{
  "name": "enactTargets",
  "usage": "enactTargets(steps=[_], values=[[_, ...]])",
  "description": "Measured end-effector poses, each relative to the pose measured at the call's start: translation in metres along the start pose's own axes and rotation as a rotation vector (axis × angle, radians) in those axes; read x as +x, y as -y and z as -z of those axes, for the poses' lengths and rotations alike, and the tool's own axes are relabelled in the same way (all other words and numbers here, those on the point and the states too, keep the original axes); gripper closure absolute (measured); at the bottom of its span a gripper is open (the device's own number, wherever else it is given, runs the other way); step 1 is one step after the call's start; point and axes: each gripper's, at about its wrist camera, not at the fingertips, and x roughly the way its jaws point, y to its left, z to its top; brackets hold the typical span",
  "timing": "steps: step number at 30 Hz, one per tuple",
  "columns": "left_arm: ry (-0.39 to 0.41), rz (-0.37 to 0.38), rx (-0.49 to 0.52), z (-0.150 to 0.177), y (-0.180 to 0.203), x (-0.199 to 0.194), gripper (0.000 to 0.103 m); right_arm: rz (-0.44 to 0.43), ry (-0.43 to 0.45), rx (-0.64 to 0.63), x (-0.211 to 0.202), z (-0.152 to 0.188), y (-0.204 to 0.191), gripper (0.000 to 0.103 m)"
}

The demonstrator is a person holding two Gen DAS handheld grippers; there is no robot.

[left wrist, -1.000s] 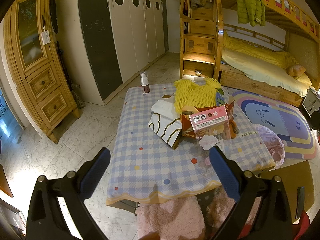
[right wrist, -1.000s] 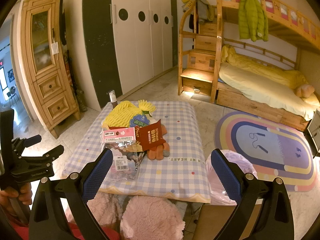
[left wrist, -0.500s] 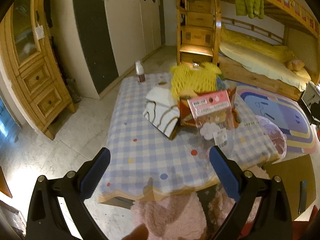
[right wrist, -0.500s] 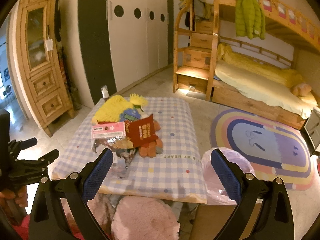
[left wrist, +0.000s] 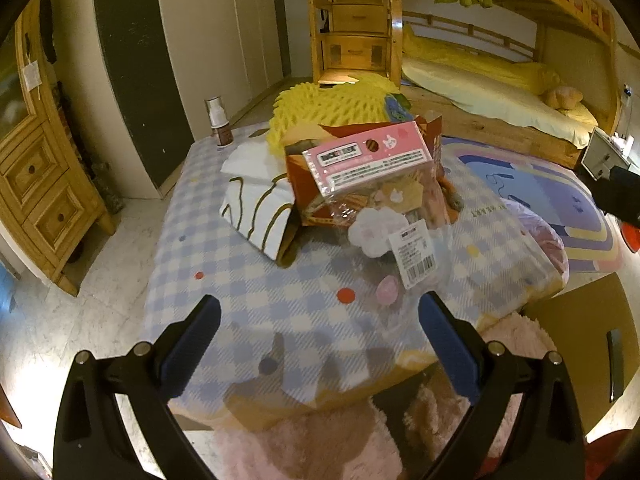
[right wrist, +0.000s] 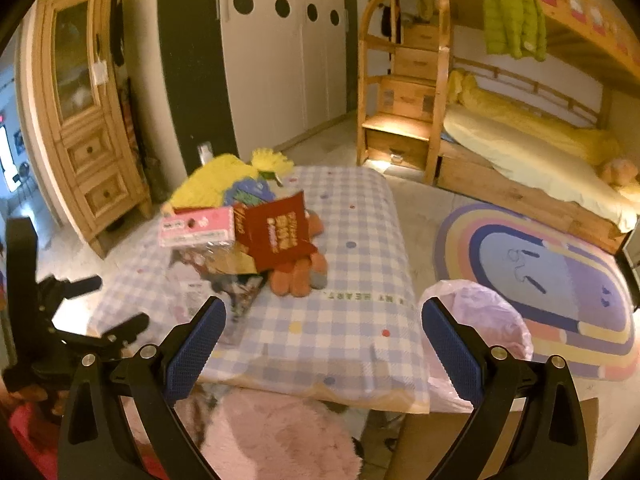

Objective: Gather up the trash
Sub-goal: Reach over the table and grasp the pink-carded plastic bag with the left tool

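Note:
A pile of litter sits mid-table: a clear packet with a pink header (left wrist: 370, 160) (right wrist: 198, 232), a dark red snack bag (right wrist: 278, 232), a white wrapper with brown lines (left wrist: 256, 208), yellow foam netting (left wrist: 328, 110) (right wrist: 212, 180) and an orange plush toy (right wrist: 298, 276). My left gripper (left wrist: 320, 332) hangs open over the table's near edge, just short of the clear packet. My right gripper (right wrist: 322, 334) is open too, above the near right part of the checked tablecloth (right wrist: 352, 320). A pink bin bag (right wrist: 484, 324) (left wrist: 540, 240) stands by the table's right corner.
A small bottle (left wrist: 220, 124) stands at the table's far left corner. Pink fluffy stools (right wrist: 276, 432) sit under the near edge. A wooden cabinet (right wrist: 84, 120) is at left, a bunk bed (right wrist: 520, 140) and a rainbow rug (right wrist: 548, 276) at right. A hand holds the left gripper's body (right wrist: 52, 320).
Both grippers have moved closer to the table and lower; the litter pile looms larger in the left wrist view. Both stay open and nothing has been picked up.

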Motion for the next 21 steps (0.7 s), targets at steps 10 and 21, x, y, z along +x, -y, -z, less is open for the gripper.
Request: enactTargets(steps=[10,21], values=[[-0.017,0.019,0.039,-0.012,0.012,0.016,0.007,0.067,-0.001,-0.022,0.016,-0.001,0.019,0.007],[-0.031,0.085,0.059,-0.016,0.021,0.041,0.016,0.070,-0.044,-0.032,0.023,0.004,0.027,0.008]])
